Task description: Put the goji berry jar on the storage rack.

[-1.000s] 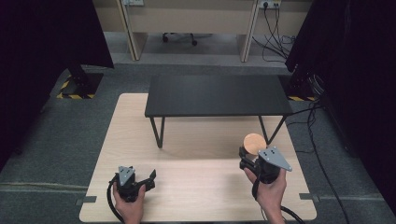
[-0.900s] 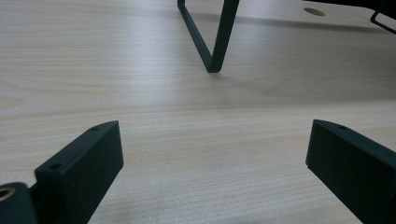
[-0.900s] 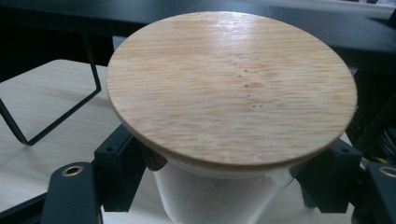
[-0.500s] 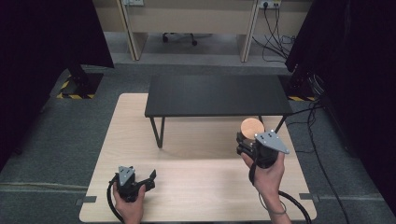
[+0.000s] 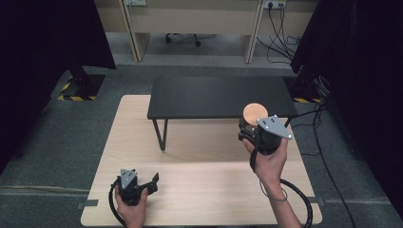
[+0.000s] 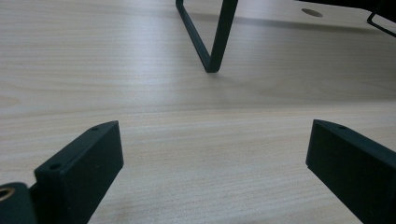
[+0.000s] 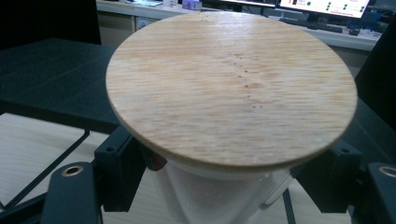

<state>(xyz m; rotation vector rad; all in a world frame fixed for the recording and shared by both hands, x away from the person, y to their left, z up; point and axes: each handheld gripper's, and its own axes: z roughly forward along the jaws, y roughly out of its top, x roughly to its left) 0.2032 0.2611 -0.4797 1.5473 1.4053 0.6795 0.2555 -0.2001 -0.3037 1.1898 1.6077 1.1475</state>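
Note:
A clear jar with a round wooden lid (image 5: 255, 113) (image 7: 231, 88) is held up in the air, level with the front edge of the small black table (image 5: 218, 96). My right gripper (image 5: 249, 129) is shut on the jar's body just under the lid. My left gripper (image 5: 151, 183) rests low on the light wooden tabletop (image 5: 204, 175) near its front left. Its jaws stand wide apart, and between them I see bare wood (image 6: 210, 154).
The black table stands on thin metal legs (image 6: 212, 37) on the back half of the wooden top. A cable (image 5: 299, 194) trails from the right gripper over the front right edge. Desks, a chair and dark curtains lie beyond.
My right gripper has lifted the jar and carried it up and away from me toward the black table's front edge. The left gripper has stayed put.

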